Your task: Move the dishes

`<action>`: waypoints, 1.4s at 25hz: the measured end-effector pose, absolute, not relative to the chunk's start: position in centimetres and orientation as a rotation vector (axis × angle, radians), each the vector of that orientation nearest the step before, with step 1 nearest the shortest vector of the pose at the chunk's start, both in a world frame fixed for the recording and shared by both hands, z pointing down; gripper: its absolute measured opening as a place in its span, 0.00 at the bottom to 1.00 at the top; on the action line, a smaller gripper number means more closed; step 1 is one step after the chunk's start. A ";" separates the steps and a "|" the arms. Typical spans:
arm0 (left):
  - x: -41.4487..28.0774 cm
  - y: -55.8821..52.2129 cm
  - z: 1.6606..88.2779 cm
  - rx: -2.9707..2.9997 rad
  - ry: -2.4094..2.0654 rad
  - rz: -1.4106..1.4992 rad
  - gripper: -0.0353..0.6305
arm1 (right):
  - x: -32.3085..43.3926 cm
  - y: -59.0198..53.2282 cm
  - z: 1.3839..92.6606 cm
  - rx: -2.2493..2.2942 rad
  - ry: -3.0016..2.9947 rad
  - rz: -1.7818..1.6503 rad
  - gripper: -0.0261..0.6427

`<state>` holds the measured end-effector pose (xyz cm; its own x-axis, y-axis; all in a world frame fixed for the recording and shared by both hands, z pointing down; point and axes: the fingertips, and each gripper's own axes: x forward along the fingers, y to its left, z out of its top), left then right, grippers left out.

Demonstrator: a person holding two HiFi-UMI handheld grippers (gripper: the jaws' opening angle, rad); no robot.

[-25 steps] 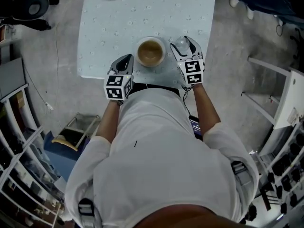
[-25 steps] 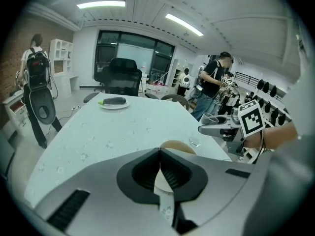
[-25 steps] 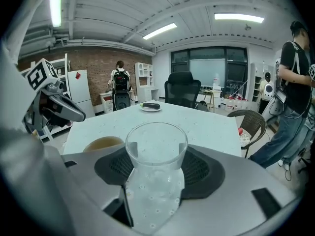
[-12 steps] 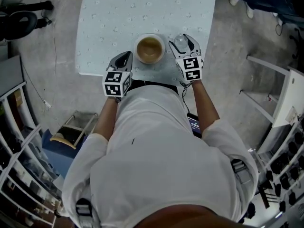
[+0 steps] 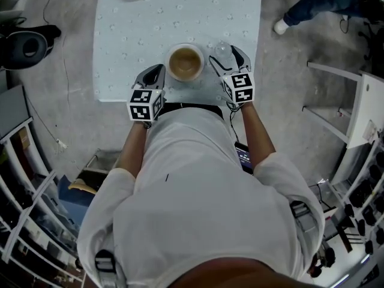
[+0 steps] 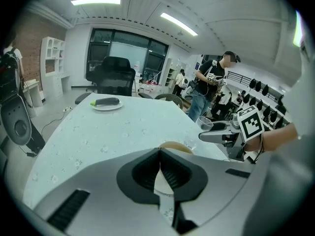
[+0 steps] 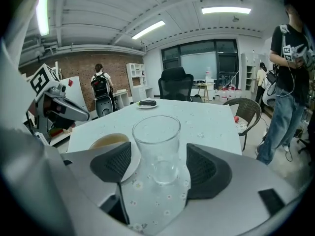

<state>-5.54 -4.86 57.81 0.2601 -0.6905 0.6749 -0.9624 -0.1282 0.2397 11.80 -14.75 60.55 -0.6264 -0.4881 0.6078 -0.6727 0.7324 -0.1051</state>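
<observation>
By the bowl point(image 5: 185, 62) at the near edge of the desk point(image 5: 180, 11), my right gripper point(image 7: 160, 167) has just been opening, its jaws apart around the glass point(image 7: 156, 141) without touching it, and my left gripper point(image 6: 160, 173) is closed and empty; the release seems done, so next I back straight out.

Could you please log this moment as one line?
left gripper: shut, empty | right gripper: just opened wider, glass between fingers, untouched | bowl: on table

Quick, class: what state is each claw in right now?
Left claw: closed, empty.
Right claw: open, just opened wider, glass standing between, ungripped.
</observation>
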 end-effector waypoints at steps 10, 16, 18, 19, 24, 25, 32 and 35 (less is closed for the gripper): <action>-5.3 -5.8 58.7 1.960 -1.401 0.558 0.08 | 13.7 -11.2 60.6 0.990 -2.318 0.548 0.47; -5.0 -6.2 59.5 1.993 -1.335 0.589 0.08 | 14.4 -9.1 60.9 1.056 -2.297 0.704 0.25; -4.9 -6.1 59.7 2.001 -1.317 0.600 0.08 | 14.4 -8.6 61.0 1.073 -2.296 0.784 0.22; -4.8 -6.1 59.8 2.004 -1.310 0.603 0.08 | 14.3 -8.3 61.0 1.080 -2.297 0.833 0.20; -4.6 -5.6 60.3 2.012 -1.285 0.617 0.08 | 13.7 -7.3 61.5 1.101 -2.301 1.051 0.19; -4.7 -5.5 60.4 2.011 -1.281 0.621 0.08 | 13.4 -7.2 61.6 1.098 -2.302 1.072 0.19; -4.9 -4.9 59.9 1.986 -1.307 0.613 0.08 | 11.3 -6.8 61.6 0.984 -2.316 1.149 0.20; -5.5 -4.3 59.7 1.963 -1.333 0.603 0.08 | 10.2 -6.9 62.1 0.946 -2.312 1.225 0.21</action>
<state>-5.45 -4.29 59.73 0.3680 -0.6150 0.6974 -0.9298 -0.2442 0.2752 10.19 -6.95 62.07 -0.7120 -0.3923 0.5824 -0.7022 0.4008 -0.5884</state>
